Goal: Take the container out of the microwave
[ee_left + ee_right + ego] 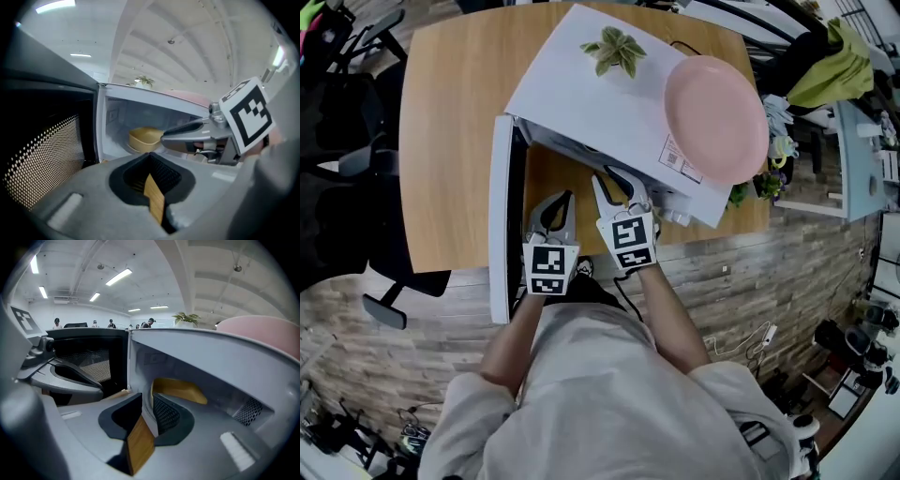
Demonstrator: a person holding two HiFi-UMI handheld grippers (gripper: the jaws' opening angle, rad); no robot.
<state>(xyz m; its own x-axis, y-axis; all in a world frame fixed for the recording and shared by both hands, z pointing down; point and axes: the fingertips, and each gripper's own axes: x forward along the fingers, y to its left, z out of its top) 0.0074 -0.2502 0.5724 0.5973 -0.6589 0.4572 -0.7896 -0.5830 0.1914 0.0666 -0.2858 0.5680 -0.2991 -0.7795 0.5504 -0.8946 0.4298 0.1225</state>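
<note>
A white microwave (581,103) stands on a wooden table (450,141) with its door (501,220) swung open to the left. Inside lies a tan container (144,138), which also shows in the right gripper view (180,389); the microwave's top hides it in the head view. My right gripper (612,183) is at the cavity mouth, jaws open (146,405) with nothing between them, the container just beyond. My left gripper (557,202) hangs a little farther back beside the door, its tips together (150,157) and empty.
A pink plate (715,117) and a small potted plant (614,49) sit on the microwave's top. The open door's mesh window (42,159) is close on the left. A dark office chair (347,187) stands left of the table.
</note>
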